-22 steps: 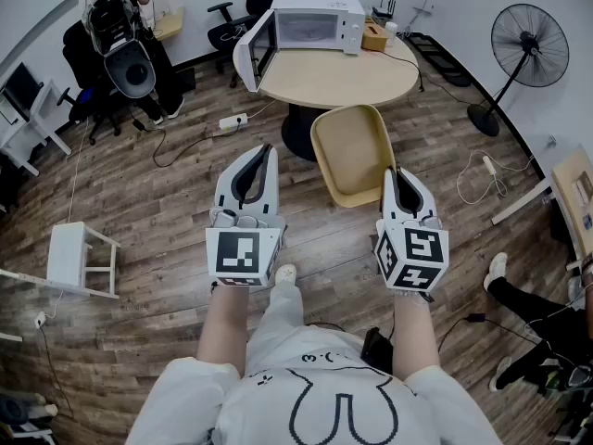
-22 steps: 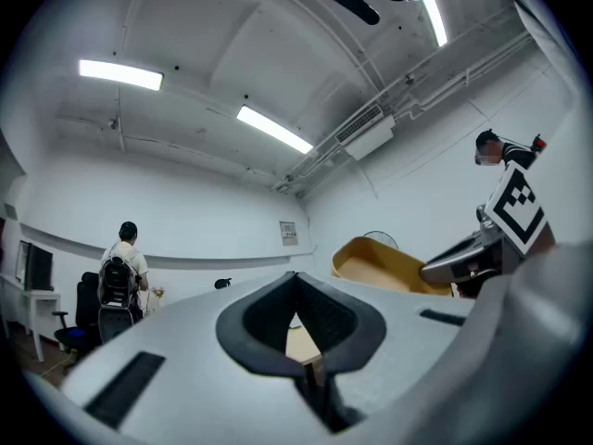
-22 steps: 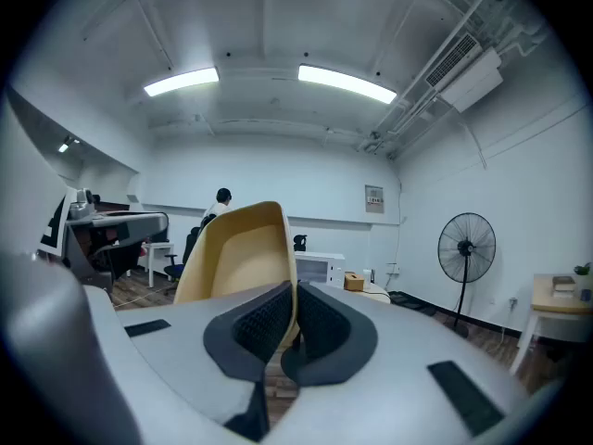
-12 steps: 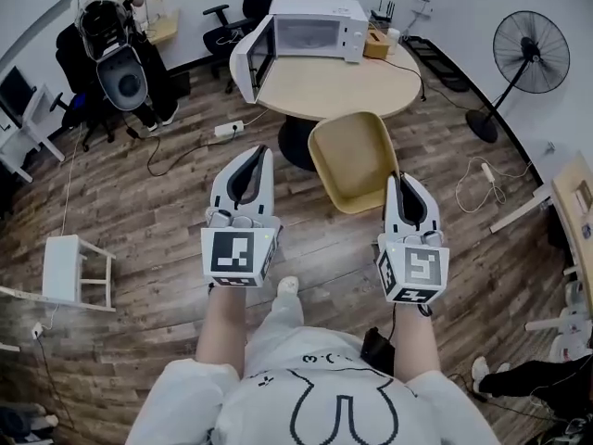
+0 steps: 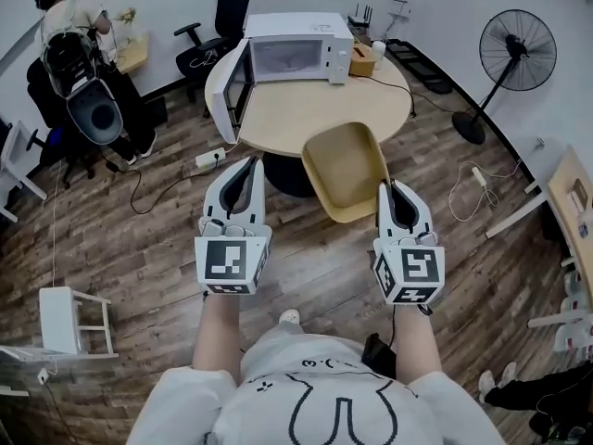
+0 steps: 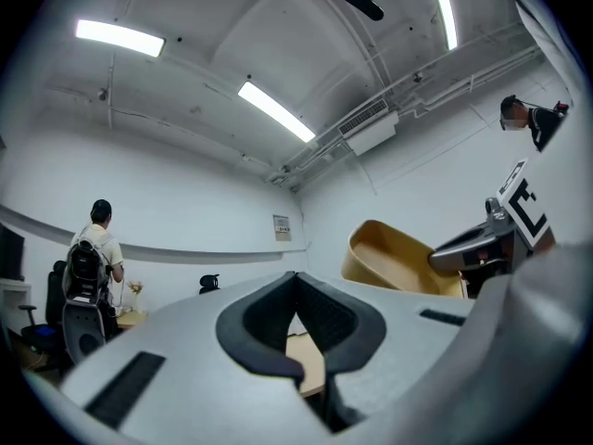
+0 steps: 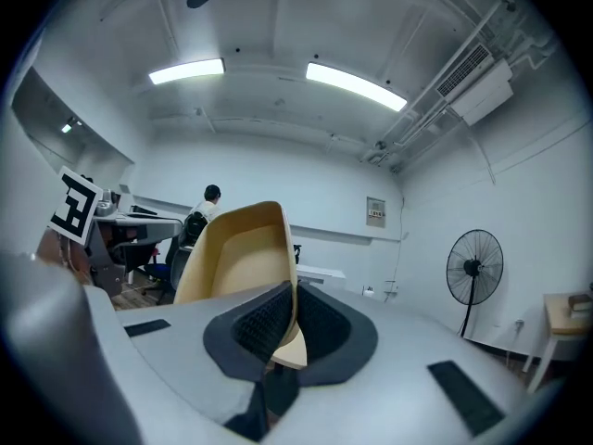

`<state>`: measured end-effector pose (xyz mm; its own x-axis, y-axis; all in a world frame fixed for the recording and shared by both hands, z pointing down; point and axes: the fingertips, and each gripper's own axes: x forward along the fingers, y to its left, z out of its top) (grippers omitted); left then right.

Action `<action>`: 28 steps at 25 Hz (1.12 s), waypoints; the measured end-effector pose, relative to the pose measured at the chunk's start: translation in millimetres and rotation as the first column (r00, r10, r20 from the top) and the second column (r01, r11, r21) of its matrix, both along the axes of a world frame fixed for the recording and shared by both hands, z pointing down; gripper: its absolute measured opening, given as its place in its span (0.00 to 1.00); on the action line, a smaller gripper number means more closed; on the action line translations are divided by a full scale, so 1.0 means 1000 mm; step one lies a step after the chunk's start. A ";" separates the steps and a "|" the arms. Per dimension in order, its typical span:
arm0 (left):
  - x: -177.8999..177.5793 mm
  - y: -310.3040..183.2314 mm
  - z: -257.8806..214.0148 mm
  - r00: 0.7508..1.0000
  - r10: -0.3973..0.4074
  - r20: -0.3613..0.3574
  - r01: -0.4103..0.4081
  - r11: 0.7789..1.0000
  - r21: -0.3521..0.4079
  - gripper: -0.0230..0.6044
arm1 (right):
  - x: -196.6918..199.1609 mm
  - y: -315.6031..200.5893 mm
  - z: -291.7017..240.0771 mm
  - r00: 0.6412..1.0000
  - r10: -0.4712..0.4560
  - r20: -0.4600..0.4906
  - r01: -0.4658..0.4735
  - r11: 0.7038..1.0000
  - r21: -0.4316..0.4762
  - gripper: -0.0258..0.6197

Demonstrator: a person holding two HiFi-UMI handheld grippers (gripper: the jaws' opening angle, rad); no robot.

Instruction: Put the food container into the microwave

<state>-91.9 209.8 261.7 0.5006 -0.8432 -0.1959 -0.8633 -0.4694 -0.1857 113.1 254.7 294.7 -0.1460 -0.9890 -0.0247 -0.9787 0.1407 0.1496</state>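
- Round table [image 5: 315, 109]: pale wood top, at 12 o'clock in the head view, on a dark wooden floor.
- Standing fan [image 5: 516, 52]: black, at 2 o'clock, well apart from the table.
- Microwave [image 5: 295, 46]: white, on the table's far side at 12 o'clock. Its door [image 5: 225, 89] is swung wide open towards 9 o'clock.
- White stool [image 5: 67, 321]: on the floor at 8 o'clock.
- Food container [image 5: 345, 167]: tan, shallow and empty. It is held in the air, tipped up on edge, with its hollow side facing the camera. It sits at 11 o'clock from the right gripper, in front of the table's near edge and well short of the microwave.
- Left gripper [image 5: 252, 163]: at 10 o'clock from the person's body. In the left gripper view [image 6: 296, 276] its fingertips meet with nothing between them.
- Right gripper [image 5: 391, 185]: at 2 o'clock from the body. In the right gripper view [image 7: 292, 290] its fingers are clamped on the container's rim.
- Small brown box [image 5: 362, 59]: on the table, just beside the microwave at its 3 o'clock.
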 end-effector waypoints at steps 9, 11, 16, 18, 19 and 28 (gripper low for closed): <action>-0.009 -0.092 0.003 0.999 0.046 -0.003 -0.046 0.999 -0.009 0.05 | -0.011 -0.095 0.017 0.998 0.033 0.056 -0.028 0.996 -0.085 0.10; -0.011 -0.109 0.006 0.999 0.048 -0.008 -0.048 0.999 -0.021 0.05 | -0.014 -0.114 0.021 0.997 0.034 0.065 -0.027 0.994 -0.105 0.10; -0.013 -0.153 0.017 1.000 0.023 -0.019 -0.024 0.998 -0.059 0.05 | -0.010 -0.160 0.034 0.994 0.031 0.106 -0.014 0.988 -0.156 0.10; -0.010 -0.172 0.019 1.000 0.015 -0.014 -0.016 0.998 -0.068 0.05 | -0.007 -0.180 0.037 0.993 0.028 0.113 -0.009 0.986 -0.168 0.10; -0.009 -0.181 0.020 1.000 0.012 -0.010 -0.013 0.998 -0.069 0.05 | -0.005 -0.191 0.039 0.993 0.027 0.115 -0.007 0.985 -0.173 0.10; 0.020 -0.291 0.017 0.999 -0.028 0.014 0.029 0.998 -0.054 0.05 | 0.014 -0.317 0.055 0.991 -0.019 0.136 0.050 0.972 -0.231 0.10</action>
